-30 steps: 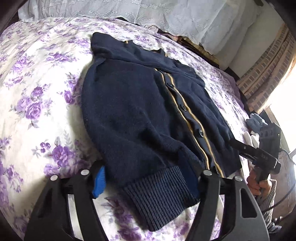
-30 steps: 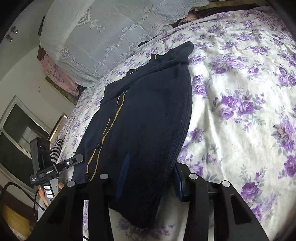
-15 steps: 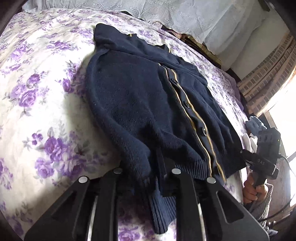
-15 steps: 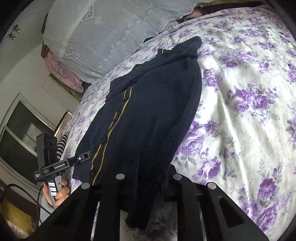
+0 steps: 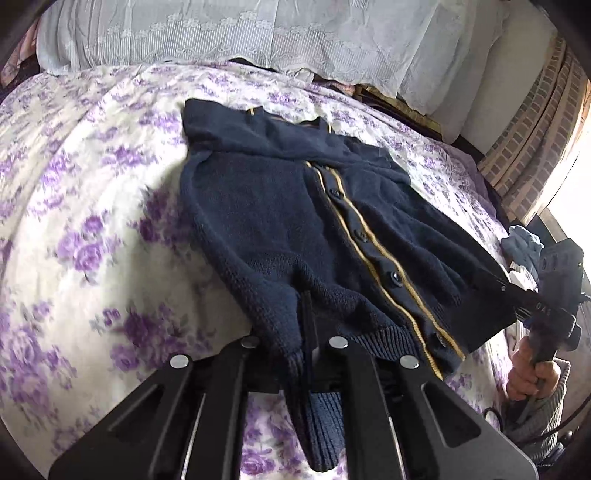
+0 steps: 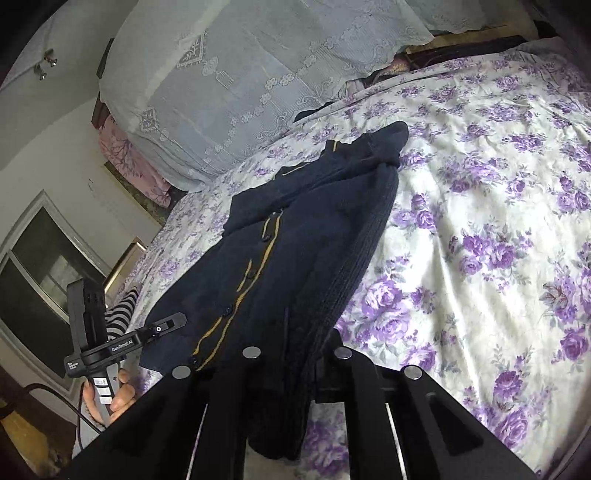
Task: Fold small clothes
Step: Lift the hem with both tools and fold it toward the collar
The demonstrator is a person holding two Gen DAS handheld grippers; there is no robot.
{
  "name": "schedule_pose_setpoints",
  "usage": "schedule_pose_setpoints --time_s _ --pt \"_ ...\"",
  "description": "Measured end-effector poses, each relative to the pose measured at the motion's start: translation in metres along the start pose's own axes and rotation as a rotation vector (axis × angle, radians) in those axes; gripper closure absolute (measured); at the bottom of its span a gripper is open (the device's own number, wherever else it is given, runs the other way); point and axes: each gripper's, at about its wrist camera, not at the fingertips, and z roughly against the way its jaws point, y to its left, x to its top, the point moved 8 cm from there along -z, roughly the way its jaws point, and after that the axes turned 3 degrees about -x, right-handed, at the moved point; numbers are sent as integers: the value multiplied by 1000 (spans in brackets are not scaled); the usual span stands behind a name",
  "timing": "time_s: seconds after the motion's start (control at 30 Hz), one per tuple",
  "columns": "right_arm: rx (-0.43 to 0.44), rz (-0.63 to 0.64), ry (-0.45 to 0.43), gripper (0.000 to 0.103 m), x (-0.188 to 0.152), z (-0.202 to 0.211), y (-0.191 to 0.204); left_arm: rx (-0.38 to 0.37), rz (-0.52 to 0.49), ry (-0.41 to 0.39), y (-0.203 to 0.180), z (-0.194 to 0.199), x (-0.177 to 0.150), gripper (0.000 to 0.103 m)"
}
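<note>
A small navy knit cardigan (image 5: 295, 221) with a gold-trimmed button placket lies on the floral bed, collar at the far end. My left gripper (image 5: 299, 343) is shut on its near-left hem corner, and the cuff hangs down between the fingers. My right gripper (image 6: 295, 354) is shut on the other hem corner of the cardigan (image 6: 295, 240), lifting the near edge. The right gripper also shows in the left wrist view (image 5: 517, 295) at the far right, and the left gripper shows in the right wrist view (image 6: 166, 325) at the left.
The white bedspread with purple flowers (image 5: 92, 221) covers the bed (image 6: 480, 240). A lace-covered pillow stack (image 5: 277, 33) lies at the head. A brick wall (image 5: 535, 129) and a window (image 6: 40, 266) flank the bed. Striped cloth (image 6: 122, 306) lies at the bed's edge.
Both grippers closed on the cardigan's hem corners and lifted the near edge. The hem now hangs from the fingers instead of lying flat on the bed.
</note>
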Motion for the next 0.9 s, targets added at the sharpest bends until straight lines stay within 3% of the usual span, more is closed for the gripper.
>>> schedule_pose_setpoints --time_s 0.4,0.9 --pt "36 -68 -63 94 79 -16 13 77 -13 -74 1 -4 79 97" --pt "1 -103 -165 94 172 -59 16 135 -33 -152 9 -29 181 97"
